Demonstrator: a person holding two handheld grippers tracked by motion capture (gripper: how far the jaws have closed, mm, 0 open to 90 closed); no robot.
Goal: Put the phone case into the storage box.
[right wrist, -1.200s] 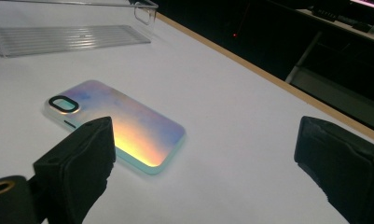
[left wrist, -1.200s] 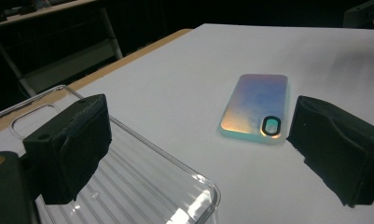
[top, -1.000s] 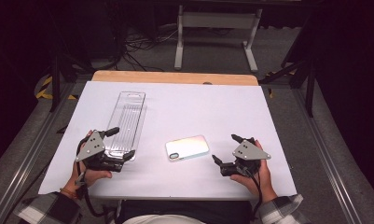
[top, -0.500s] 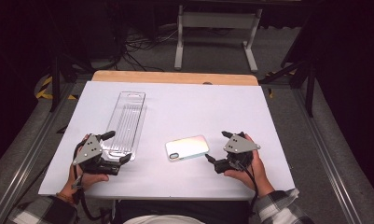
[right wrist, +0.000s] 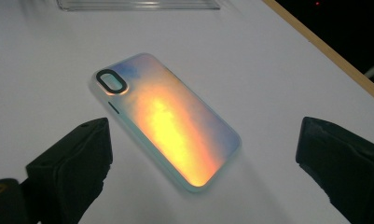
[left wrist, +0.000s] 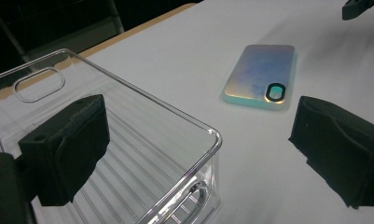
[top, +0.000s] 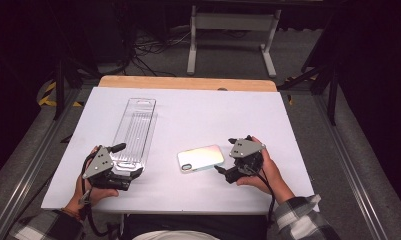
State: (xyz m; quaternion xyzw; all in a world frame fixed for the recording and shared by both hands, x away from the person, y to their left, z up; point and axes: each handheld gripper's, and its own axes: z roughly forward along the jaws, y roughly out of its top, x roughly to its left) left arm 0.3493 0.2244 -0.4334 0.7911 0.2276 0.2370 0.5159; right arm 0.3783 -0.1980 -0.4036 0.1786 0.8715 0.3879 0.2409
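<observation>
White table [top: 238, 115] (wood far edge); dark floor [top: 338, 125] around.

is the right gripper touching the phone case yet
Apart. In the right gripper view the right gripper stands open, white table showing between each jaw and the phone case.

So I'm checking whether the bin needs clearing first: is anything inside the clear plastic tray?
The clear tray looks empty: its ribbed floor shows through in the high view. In the left gripper view, one black pad of the left gripper covers part of the floor.
</observation>
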